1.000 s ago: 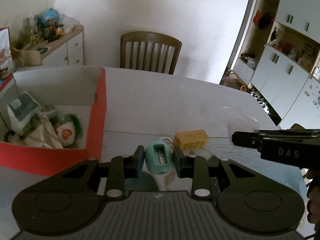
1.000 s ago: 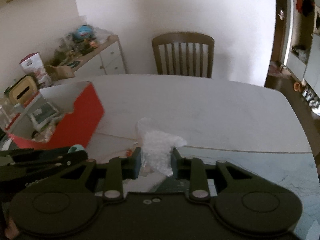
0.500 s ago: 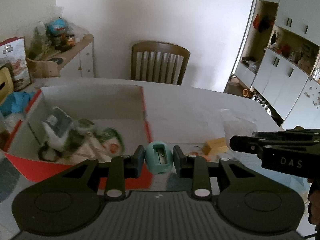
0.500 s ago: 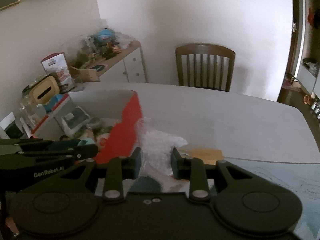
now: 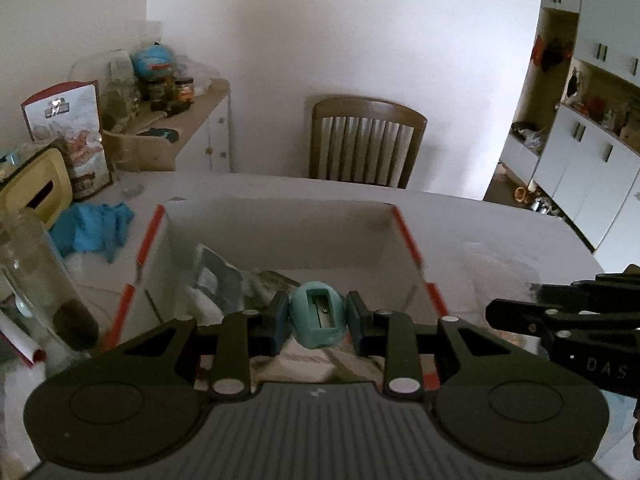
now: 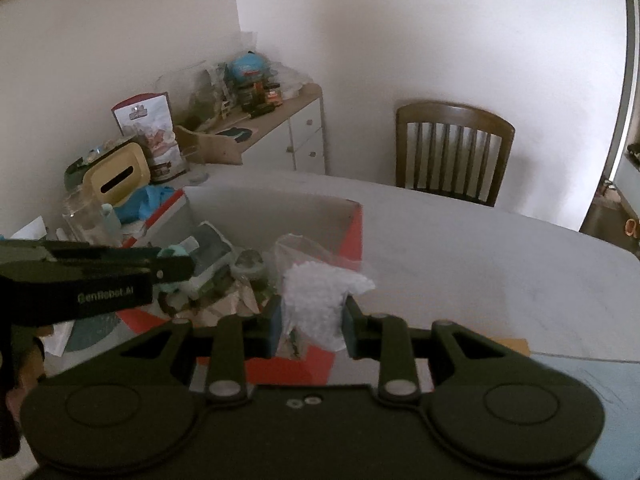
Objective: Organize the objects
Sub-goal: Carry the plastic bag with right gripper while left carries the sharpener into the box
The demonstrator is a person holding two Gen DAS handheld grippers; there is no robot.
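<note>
My left gripper (image 5: 318, 322) is shut on a teal pencil sharpener (image 5: 318, 320) and holds it above the near part of the red box (image 5: 404, 228), whose white inside holds several packets. My right gripper (image 6: 312, 326) is shut on a clear plastic bag of white granules (image 6: 318, 292), held over the box's right front corner (image 6: 354, 236). The right gripper's body (image 5: 560, 328) shows at the right edge of the left wrist view. In the right wrist view the left gripper (image 6: 96, 272) reaches in from the left over the box.
The box stands on a white table (image 6: 480, 264). Left of it lie a blue cloth (image 5: 94, 228), a glass jar (image 5: 32, 280), a yellow tissue holder (image 6: 116, 178) and a printed bag (image 5: 68, 136). A wooden chair (image 5: 366, 140) stands behind the table, a cluttered sideboard (image 6: 276, 120) at the back left.
Both grippers have travelled left with their loads, from beside the red box to above it. The yellow block on the table has dropped out of the left wrist view.
</note>
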